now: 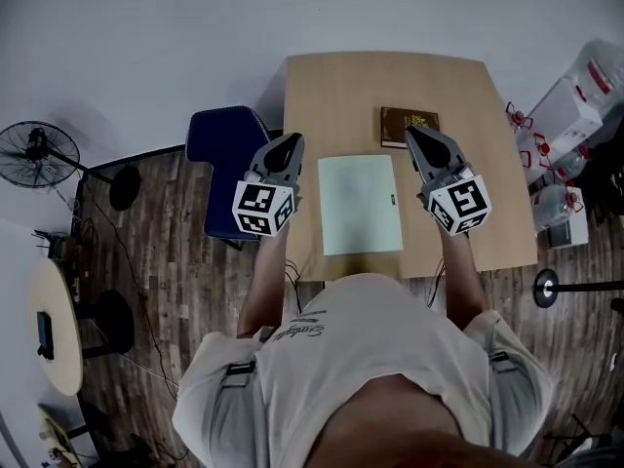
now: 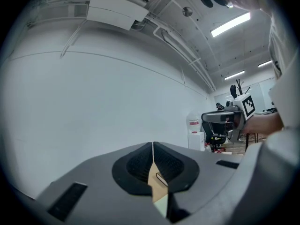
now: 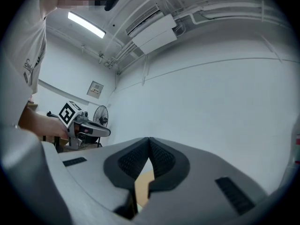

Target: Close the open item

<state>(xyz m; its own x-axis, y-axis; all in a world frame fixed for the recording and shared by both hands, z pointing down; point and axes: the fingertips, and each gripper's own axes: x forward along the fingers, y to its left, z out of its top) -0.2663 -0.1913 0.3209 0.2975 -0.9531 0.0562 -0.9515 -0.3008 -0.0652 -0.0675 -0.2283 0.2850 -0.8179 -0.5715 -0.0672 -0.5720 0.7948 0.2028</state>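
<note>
A pale green flat folder (image 1: pixel 359 204) lies shut in the middle of the wooden table (image 1: pixel 468 96), with a small dark clasp at its right edge. Behind it lies a brown book (image 1: pixel 409 127), also closed. My left gripper (image 1: pixel 292 142) hovers over the table's left edge, beside the folder, jaws shut and holding nothing. My right gripper (image 1: pixel 413 136) hovers to the folder's right, just in front of the brown book, also shut and holding nothing. In the left gripper view the jaws (image 2: pixel 153 146) meet tip to tip. The right gripper view shows its jaws (image 3: pixel 149 142) pressed together.
A blue chair (image 1: pixel 229 154) stands against the table's left side. A floor fan (image 1: pixel 34 152) and a small round table (image 1: pixel 54 325) are further left. White boxes and water bottles (image 1: pixel 570 115) crowd the right, with a stand base (image 1: pixel 544 288) near the table's front right corner.
</note>
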